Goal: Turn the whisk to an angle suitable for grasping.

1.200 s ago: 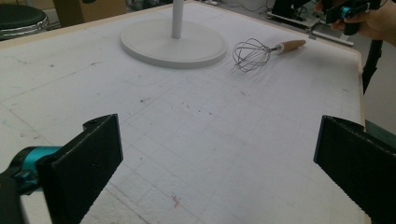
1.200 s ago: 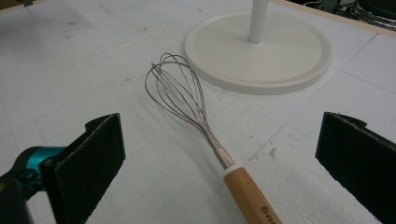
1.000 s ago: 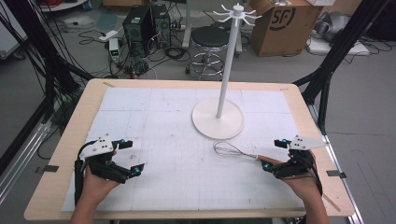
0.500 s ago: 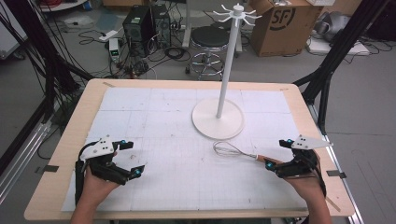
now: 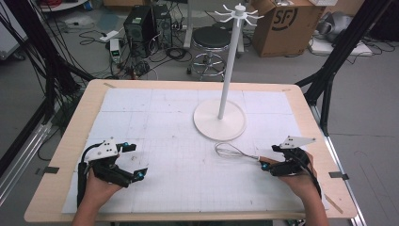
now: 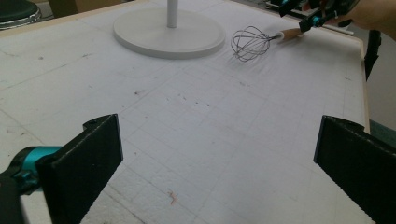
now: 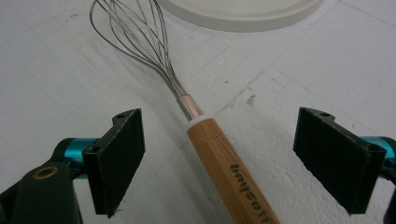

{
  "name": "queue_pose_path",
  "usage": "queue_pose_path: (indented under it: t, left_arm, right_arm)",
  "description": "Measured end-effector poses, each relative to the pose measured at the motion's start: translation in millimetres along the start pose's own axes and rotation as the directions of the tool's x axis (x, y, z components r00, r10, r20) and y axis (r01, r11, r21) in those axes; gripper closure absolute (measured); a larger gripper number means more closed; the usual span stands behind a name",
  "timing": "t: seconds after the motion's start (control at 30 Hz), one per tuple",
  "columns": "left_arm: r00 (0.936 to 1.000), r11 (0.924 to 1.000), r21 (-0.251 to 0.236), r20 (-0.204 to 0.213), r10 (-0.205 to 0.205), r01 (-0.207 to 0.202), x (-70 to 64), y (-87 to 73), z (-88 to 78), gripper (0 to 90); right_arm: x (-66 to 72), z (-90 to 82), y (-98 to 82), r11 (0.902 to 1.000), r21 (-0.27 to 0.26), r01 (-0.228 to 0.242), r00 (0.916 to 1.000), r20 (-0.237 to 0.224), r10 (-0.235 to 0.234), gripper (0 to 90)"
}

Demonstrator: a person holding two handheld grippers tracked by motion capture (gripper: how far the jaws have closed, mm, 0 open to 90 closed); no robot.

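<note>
Counting one whisk and one stand, we are closing the right tongs around its handle, untouching; left tongs gaping lower left.

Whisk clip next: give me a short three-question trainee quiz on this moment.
1. True or false: the right gripper is already clamped on the whisk.
2. What is the whisk's handle made of? A) metal B) wood C) plastic
3. What stands beyond the whisk's wire end?

Key:
1. False. The handle lies between the jaws, but the pads stand clear of it; the jaws have just been closing.
2. B
3. The white stand with its round base and pole.
</note>
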State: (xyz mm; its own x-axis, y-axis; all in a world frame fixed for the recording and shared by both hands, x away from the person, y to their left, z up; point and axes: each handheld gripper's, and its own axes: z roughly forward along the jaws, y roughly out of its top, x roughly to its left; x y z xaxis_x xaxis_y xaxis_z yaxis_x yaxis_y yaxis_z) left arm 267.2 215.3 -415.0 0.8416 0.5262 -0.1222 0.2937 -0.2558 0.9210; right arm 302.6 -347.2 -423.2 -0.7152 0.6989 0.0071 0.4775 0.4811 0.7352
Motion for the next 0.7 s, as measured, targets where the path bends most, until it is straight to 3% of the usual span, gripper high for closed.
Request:
queue_pose_path:
  t: [0.23, 0.43, 0.53, 0.7]
  left_arm:
    - [1.0, 1.0, 0.005, 0.005, -0.002, 0.002, -0.3, -0.8, 1.4, 1.8]
    - [1.0, 1.0, 0.007, 0.007, -0.005, 0.005, -1.0, -1.2, 2.3, 1.7]
    - [0.9999, 0.9999, 0.01, 0.01, -0.003, 0.003, -1.1, -1.5, 2.4, 1.7]
    - [0.9999, 0.9999, 0.012, 0.013, 0.0, 0.0, -0.9, -1.7, 1.7, 1.8]
  right_arm:
    - [-4.2, 5.5, -1.5, 0.9986, 0.052, -0.002, 0.9999, 0.013, 0.002, 27.1]
    - [-4.0, 16.4, -4.0, 0.9917, 0.128, 0.0, 0.9999, -0.012, 0.001, 37.8]
    - [-4.4, 19.8, -6.9, 0.989, 0.148, -0.002, 0.9995, -0.031, 0.007, 42.0]
    - [-4.4, 18.2, -7.2, 0.9885, 0.151, -0.009, 0.9996, -0.025, 0.013, 49.0]
